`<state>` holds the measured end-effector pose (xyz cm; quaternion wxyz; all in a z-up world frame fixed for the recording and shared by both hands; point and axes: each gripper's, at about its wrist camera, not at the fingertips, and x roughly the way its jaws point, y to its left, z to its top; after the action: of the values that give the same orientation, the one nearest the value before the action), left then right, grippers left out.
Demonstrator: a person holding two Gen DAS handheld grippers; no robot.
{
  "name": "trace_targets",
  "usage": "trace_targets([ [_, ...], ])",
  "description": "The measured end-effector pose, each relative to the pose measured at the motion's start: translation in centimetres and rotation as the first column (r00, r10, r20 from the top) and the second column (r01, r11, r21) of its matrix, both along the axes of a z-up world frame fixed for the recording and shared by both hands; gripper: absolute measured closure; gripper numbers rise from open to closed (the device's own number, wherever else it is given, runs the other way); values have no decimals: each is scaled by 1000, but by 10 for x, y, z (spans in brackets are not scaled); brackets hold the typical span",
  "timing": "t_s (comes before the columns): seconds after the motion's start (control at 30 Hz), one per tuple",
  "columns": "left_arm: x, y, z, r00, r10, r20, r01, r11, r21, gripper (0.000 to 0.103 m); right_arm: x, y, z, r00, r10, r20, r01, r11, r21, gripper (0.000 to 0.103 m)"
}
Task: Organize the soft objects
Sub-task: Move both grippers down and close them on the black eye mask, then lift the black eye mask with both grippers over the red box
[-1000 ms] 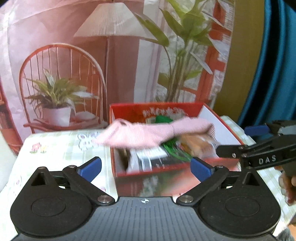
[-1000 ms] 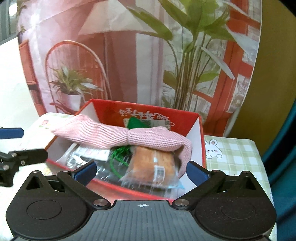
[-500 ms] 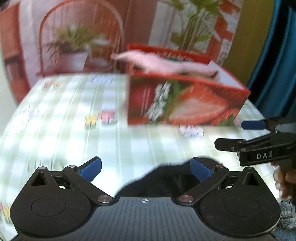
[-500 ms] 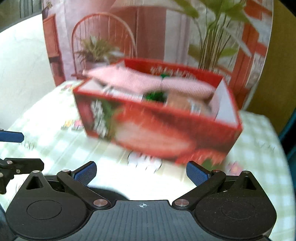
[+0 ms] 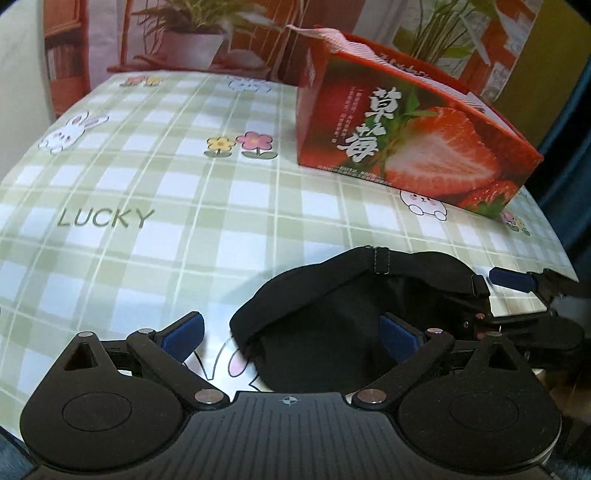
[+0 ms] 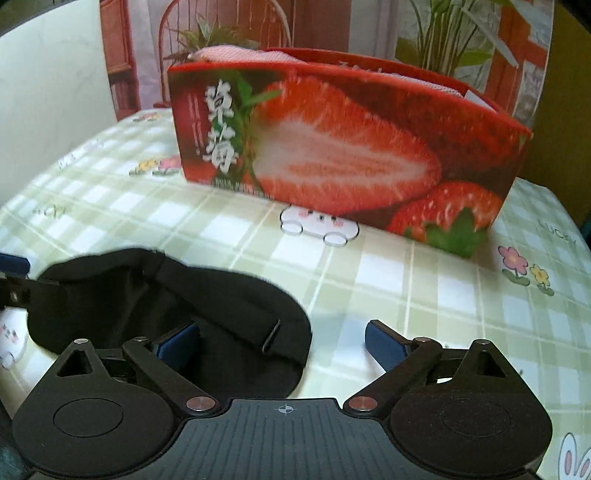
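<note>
A black soft eye mask (image 5: 332, 310) lies on the checked tablecloth near the front edge; it also shows in the right wrist view (image 6: 177, 295). My left gripper (image 5: 291, 334) is open, low over the mask's left end. My right gripper (image 6: 280, 341) is open over the mask's right end, its left finger above the fabric. The red strawberry box (image 5: 406, 136) stands behind, also in the right wrist view (image 6: 332, 147), with a pink cloth (image 5: 332, 40) draped over its rim. The right gripper's fingers (image 5: 513, 280) show at the right of the left wrist view.
The green checked tablecloth (image 5: 147, 184) covers the table. A printed backdrop with plants (image 6: 229, 33) stands behind the box. A blue curtain (image 5: 569, 147) hangs at the right. The table's right edge runs close to the mask.
Both grippers have dropped from above the box down to the table in front of it. The black eye mask has come into view under them. Both stay open.
</note>
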<state>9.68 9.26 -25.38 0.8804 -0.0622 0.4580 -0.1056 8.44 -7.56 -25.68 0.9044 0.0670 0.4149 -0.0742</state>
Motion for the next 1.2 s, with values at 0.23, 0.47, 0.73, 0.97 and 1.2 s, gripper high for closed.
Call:
trace_targets([
  [0.23,-2,-2,-5,1000,-11,9,12,999,-39,22,-11,2,-4,998,20,59,-20,1000,-16,12],
  [0.47,-4,-13,-8,996,-57,63,56,998,10,49,-22,-3,-4,997,15,79,-17,1000,19,19],
  [0.73,-4,1,-10,997,-22,80,27,997,-70,88,-26,-7,-2,997,-5,83,2,1000,30,38],
  [0.97,-8,2,-1,990,-8,143,20,996,-83,91,-38,-22,-1,994,-56,98,49,996,80,66],
  [1.2,-10,6,5,983,10,183,8,995,-99,93,-43,-27,2,989,-72,126,59,993,106,91],
])
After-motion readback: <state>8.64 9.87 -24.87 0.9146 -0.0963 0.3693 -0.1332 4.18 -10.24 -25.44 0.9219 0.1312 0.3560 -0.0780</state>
